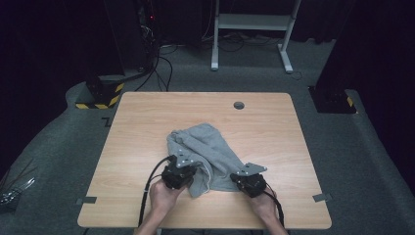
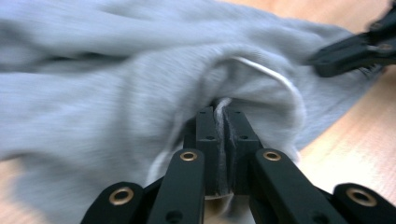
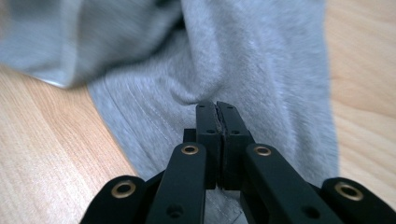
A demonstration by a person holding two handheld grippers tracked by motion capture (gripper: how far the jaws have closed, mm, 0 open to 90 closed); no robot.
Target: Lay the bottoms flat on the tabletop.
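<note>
The grey sweatshirt garment (image 1: 203,152) lies crumpled on the near half of the wooden table (image 1: 147,117), slightly toward your side of centre, with its bulk bunched toward the far left and its lower edge spread toward you. A white drawstring (image 2: 275,77) loops out of a fold in the fabric, as the left gripper view shows.

Your left gripper (image 1: 188,172) sits on the garment's near left edge. In the left gripper view (image 2: 220,116), its jaws are clamped together on a fold of the grey fabric, with a length of the white cord pinched between the pads. Your right gripper (image 1: 240,178) sits on the garment's near right edge. In the right gripper view (image 3: 217,109), its jaws are pressed closed on a thin ridge of the fabric, which puckers at the tips.

Both grippers rest low, at table level, near each other with grey cloth between them. The right gripper's jaws also appear at the upper right of the left gripper view.

A round cable grommet (image 1: 239,105) sits in the table's far edge. Strips of grey tape (image 1: 86,200) mark the near corners.
</note>
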